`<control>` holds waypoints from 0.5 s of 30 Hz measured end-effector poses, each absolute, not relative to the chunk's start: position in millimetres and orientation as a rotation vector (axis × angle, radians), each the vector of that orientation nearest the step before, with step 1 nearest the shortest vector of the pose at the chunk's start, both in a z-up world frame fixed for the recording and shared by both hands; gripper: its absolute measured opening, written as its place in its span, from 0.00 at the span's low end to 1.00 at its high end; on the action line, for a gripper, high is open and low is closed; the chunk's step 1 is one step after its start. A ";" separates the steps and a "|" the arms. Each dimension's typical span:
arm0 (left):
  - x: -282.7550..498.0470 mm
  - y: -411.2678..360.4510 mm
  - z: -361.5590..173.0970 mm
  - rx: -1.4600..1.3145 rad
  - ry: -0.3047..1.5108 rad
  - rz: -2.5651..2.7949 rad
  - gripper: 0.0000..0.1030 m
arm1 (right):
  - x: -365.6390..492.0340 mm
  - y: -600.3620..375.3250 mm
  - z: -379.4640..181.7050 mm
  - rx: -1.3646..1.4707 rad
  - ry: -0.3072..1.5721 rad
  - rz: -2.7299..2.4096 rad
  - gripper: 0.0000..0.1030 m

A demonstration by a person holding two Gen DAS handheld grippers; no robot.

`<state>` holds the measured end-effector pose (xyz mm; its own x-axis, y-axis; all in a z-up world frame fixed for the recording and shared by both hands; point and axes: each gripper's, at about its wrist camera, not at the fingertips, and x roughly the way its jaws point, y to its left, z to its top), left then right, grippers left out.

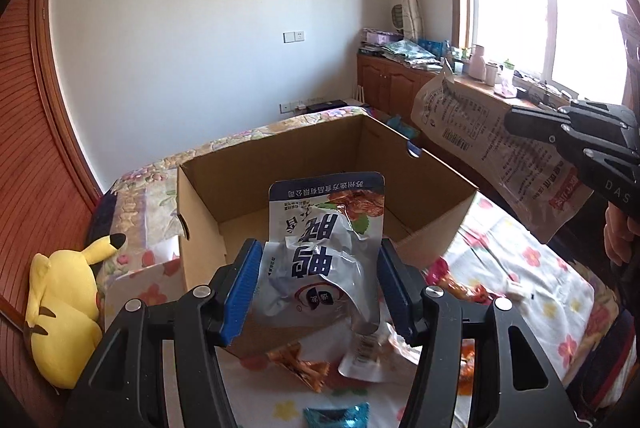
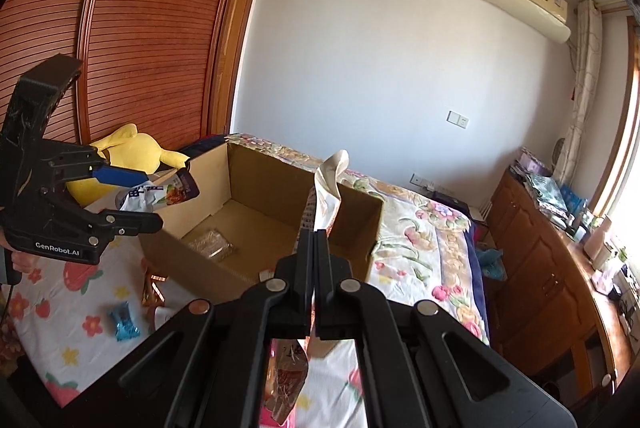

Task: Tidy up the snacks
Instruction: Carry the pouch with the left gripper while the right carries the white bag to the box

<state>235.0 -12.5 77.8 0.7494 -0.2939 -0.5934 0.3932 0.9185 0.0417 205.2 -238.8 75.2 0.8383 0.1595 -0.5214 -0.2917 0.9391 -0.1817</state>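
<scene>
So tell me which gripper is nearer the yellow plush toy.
Left. The left gripper hangs right beside the yellow plush toy; the right gripper sits across the cardboard box from it.

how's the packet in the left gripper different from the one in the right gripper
The silver-white pouch in the left gripper is crumpled, with big blue characters; the tan packet in the right gripper is flatter, with small printed text. The silver-white pouch bulges between half-spread blue pads; the tan packet is thin, pinched between fully shut fingers. Both are snack packets held up near the open cardboard box.
</scene>
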 end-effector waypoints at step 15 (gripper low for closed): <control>293.4 -31.0 58.9 0.127 0.635 -0.317 0.58 | 295.6 -223.9 56.9 -0.222 0.559 0.300 0.01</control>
<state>293.4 -31.0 58.9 0.7585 -0.2519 -0.6010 0.3292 0.9441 0.0197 295.6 -223.9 56.9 0.8059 0.2186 -0.5502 -0.3381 0.9328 -0.1247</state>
